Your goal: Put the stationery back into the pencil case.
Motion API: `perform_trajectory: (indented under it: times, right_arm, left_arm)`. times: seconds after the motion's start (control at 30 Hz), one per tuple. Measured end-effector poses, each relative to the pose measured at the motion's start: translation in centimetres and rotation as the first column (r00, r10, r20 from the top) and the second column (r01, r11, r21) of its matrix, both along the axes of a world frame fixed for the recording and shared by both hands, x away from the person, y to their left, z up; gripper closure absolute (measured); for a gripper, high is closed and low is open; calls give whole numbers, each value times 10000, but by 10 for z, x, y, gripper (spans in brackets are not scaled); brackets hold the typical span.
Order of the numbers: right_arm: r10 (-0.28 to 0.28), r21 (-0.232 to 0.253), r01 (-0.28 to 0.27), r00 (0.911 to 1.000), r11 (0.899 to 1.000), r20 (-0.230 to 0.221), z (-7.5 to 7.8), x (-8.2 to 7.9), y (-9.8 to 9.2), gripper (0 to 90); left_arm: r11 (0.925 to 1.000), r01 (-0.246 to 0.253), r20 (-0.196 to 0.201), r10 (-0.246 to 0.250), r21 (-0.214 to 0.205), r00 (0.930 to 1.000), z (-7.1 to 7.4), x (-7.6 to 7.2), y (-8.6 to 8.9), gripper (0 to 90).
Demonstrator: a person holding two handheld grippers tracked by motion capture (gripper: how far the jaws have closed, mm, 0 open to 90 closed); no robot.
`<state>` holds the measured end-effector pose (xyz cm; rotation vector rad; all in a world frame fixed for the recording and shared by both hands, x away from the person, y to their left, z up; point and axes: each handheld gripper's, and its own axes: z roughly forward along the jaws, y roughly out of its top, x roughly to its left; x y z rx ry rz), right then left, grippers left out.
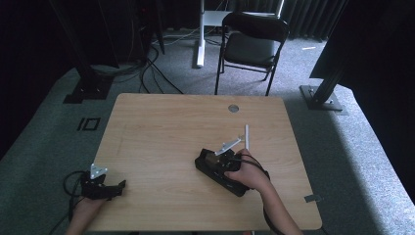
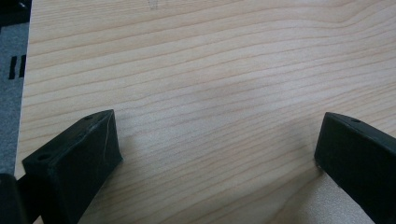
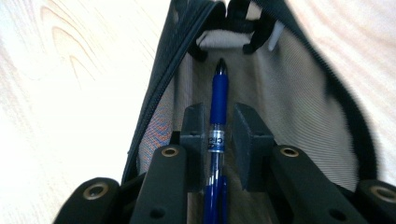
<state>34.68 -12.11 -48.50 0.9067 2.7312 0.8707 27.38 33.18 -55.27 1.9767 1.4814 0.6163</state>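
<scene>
A light wooden table (image 1: 161,132) with rounded corners stands on grey carpet (image 1: 58,142). Near its far edge, right of the middle, sits a round grey cable grommet (image 1: 233,108). A thin white stick (image 1: 246,136) lies on the right half of the tabletop, pointing near to far. Beyond the table stands a black folding chair (image 1: 252,41), and left of the chair a white table leg (image 1: 200,34). Black cables (image 1: 147,68) trail over the carpet at the far left. Dark metal stand feet (image 1: 323,98) rest on the floor at the far right, and another (image 1: 85,88) at the far left.

Pen (image 3: 218,135) rear end cut off by bottom edge, pouch (image 3: 299,84) rim blurred
</scene>
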Motion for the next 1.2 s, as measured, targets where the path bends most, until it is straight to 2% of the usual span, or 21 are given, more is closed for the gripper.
perform_trajectory:
  times: [0.3,0.5,0.63,0.8,0.87,0.97,1.1,1.2]
  right_arm:
    - [-275,992,222,9982,9948,525,21,-2,-16,740]
    - [-629,1722,470,9941,9839,880,30,-1,-25,731]
    - [-1149,1990,902,9865,9758,1167,32,2,-32,725]
    - [-2050,2407,1692,9697,9557,1325,33,7,-42,718]
    - [-2332,2381,1942,9610,9516,1486,33,9,-45,716]
    - [-2777,2523,2342,9484,9389,1528,31,13,-51,699]
    - [-3484,2696,2976,9228,9158,1647,27,19,-60,699]
    - [-3915,2631,3384,9014,9035,1850,22,24,-67,687]
  left_arm:
    - [10000,2,1,-2,-1,10000,0,0,0,4]
    - [10000,2,1,-2,2,10000,0,0,0,4]
    - [10000,2,2,-2,0,10000,0,0,0,3]
    - [10000,1,3,-1,0,10000,0,0,0,3]
    - [10000,-1,1,1,0,10000,0,0,0,4]
    - [10000,3,2,-3,0,10000,0,0,0,4]
    - [10000,-1,0,1,0,10000,0,0,0,4]
    - [10000,1,0,-1,0,10000,0,0,0,4]
